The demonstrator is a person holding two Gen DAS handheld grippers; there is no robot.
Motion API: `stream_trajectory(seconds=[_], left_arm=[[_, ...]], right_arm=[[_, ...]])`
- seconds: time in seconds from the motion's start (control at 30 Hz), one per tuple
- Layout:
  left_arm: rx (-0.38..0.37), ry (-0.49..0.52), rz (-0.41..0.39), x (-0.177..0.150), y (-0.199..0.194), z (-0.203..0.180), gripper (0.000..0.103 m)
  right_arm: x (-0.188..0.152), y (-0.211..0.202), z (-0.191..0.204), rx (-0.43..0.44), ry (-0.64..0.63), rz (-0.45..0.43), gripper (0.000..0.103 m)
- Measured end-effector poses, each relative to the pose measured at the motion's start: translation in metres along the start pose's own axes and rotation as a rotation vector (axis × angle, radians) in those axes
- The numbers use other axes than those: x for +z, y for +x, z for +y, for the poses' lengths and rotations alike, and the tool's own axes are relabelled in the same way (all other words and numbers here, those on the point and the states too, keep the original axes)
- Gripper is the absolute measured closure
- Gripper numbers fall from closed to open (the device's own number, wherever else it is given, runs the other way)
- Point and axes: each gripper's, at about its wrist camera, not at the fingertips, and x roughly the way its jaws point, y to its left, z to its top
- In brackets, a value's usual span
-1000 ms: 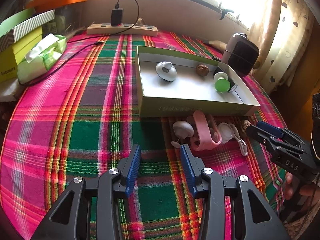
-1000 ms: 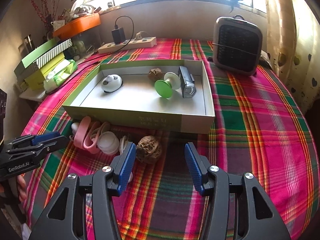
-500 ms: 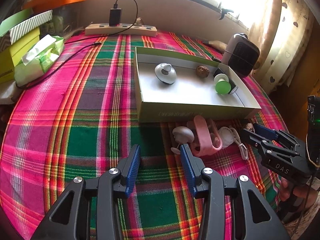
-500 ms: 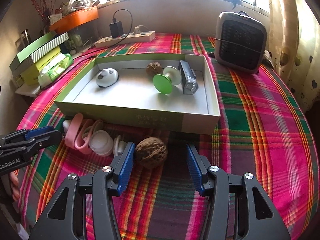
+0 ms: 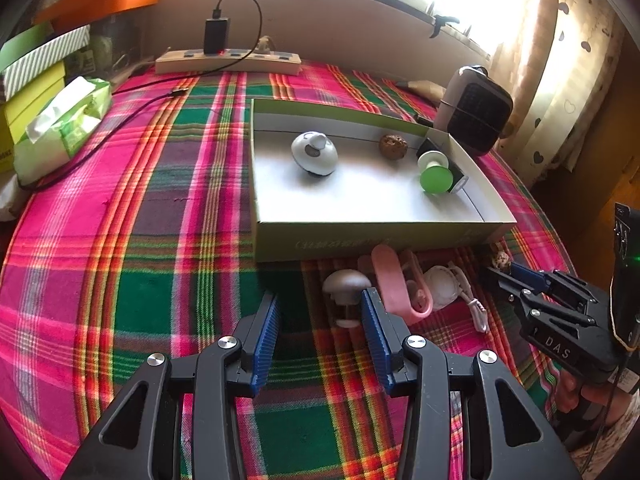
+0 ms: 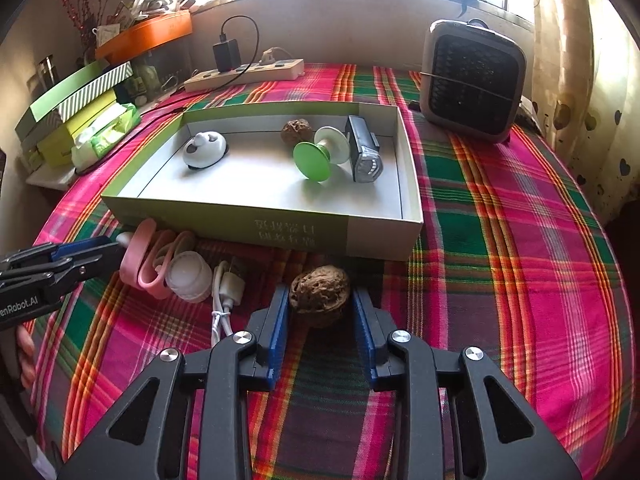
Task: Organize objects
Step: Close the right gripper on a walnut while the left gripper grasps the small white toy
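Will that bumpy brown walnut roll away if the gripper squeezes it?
Probably not far. The walnut looks round, so it could roll, but its wrinkled shell should give the blue pads some bite. The right gripper, just closing, has it snug between both pads. It looks hard, not squashy.

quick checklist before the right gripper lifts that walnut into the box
1. Brown wrinkled walnut sits between the fingers of the right gripper: ok.
2. Pads pressing on the walnut: cannot tell; the jaws have just been closing, the left pad looks at its shell, contact on the other side is unclear.
3. White cable with plug clear of the fingers: ok, it lies beside the left finger, apart.
4. Free floor in the shallow green cardboard box: ok, bare area at the near middle.
5. Left gripper out of the lifting path: ok, open by the grey mushroom-shaped piece, on the far side of the pink plastic clip.
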Motion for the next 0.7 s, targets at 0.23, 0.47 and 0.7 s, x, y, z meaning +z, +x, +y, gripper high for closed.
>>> stream_trajectory(seconds=[0.23,0.47,0.7], left_arm=[[0.005,0.021,0.005,0.007,0.007,-0.008,0.063],[0.015,0.023,0.005,0.01,0.011,-0.007,0.063],[0.03,0.023,-0.002,0.012,0.014,-0.009,0.063]], right_arm=[[-0.001,-0.001,-0.001,0.0,-0.004,0.0,0.071],[-0.001,-0.001,-0.001,0.0,-0.004,0.0,0.071],[0.0,0.0,-0.001,0.002,-0.003,0.0,0.071]])
